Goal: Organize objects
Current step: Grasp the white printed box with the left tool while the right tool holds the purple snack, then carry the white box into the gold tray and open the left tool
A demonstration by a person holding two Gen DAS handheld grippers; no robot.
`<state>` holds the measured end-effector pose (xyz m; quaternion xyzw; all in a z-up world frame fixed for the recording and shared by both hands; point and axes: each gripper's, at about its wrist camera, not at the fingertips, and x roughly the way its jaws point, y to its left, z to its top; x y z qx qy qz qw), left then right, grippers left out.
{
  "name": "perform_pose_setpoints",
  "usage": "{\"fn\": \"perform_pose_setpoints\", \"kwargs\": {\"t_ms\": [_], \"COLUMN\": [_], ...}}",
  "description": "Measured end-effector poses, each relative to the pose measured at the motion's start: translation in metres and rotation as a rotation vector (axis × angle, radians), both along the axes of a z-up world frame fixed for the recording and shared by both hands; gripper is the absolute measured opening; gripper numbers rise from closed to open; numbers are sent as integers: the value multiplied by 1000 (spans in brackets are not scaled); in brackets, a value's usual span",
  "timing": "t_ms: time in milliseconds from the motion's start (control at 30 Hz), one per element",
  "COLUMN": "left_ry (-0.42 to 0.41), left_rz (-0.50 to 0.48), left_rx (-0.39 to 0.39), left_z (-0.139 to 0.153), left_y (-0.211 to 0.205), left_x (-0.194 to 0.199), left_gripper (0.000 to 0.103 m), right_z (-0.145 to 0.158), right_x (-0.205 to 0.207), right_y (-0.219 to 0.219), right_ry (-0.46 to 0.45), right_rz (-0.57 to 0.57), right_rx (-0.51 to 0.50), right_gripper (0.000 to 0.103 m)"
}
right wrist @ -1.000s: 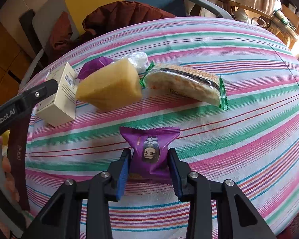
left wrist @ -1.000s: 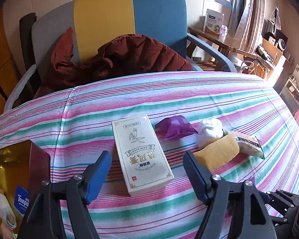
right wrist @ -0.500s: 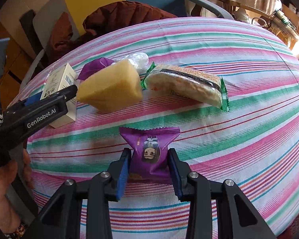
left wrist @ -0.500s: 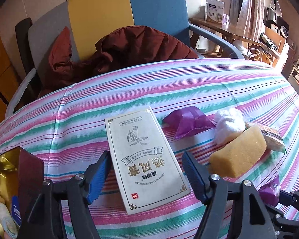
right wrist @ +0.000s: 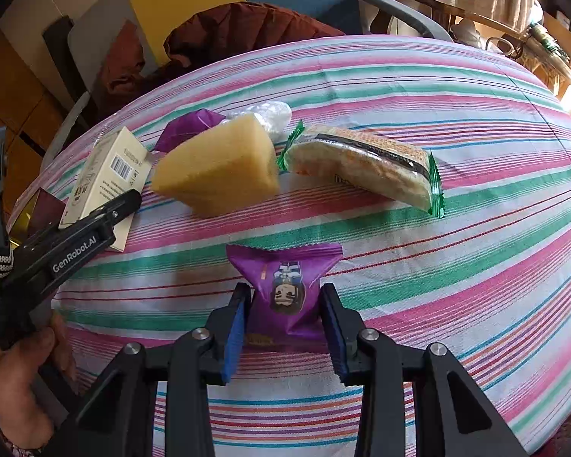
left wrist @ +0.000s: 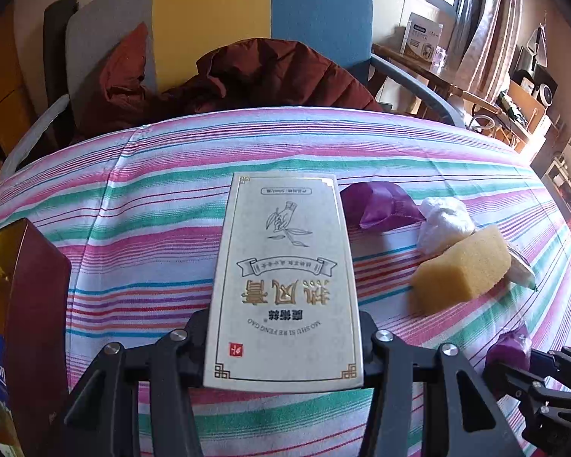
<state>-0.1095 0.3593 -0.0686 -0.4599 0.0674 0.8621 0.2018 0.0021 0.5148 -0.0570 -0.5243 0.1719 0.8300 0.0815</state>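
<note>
My left gripper [left wrist: 284, 337] is shut on a cream box with gold lettering [left wrist: 285, 274], its jaws against the box's two long sides; the box [right wrist: 106, 175] also shows in the right wrist view. My right gripper [right wrist: 285, 320] is shut on a purple snack packet [right wrist: 283, 289] just above the striped tablecloth [right wrist: 456, 266]. A yellow sponge [right wrist: 217, 167], a crumpled purple wrapper [left wrist: 377, 205], a white plastic wad [left wrist: 443, 224] and a wrapped sandwich biscuit [right wrist: 361, 163] lie on the cloth beyond.
An open dark red box with gold lining [left wrist: 26, 304] stands at the left table edge with a tissue pack inside. A chair with a red jacket [left wrist: 255, 72] is behind the table. A cluttered side table [left wrist: 456, 87] is at back right.
My left gripper moved forward over the cream box and closed on its sides. My right gripper stayed still, holding the purple packet.
</note>
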Motion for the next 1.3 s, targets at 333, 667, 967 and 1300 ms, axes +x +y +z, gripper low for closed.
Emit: {"fn": "perform_pose_setpoints", "kwargs": {"t_ms": [333, 667, 967, 1300], "left_ry": [25, 39, 44, 63], "left_rz": [-22, -70, -32, 114], "left_rx": [77, 134, 169, 193], "left_z": [20, 42, 64, 76], "left_y": [-27, -56, -112, -197], "left_x": [35, 72, 83, 66], "left_gripper": [52, 52, 52, 52], "right_z": [3, 4, 5, 7], "right_x": [2, 4, 5, 5], "right_y": [-2, 2, 2, -2], "right_ry": [23, 50, 64, 73], "right_rz": [12, 0, 1, 7], "right_rx": [-17, -57, -88, -77], "right_gripper": [34, 34, 34, 34]}}
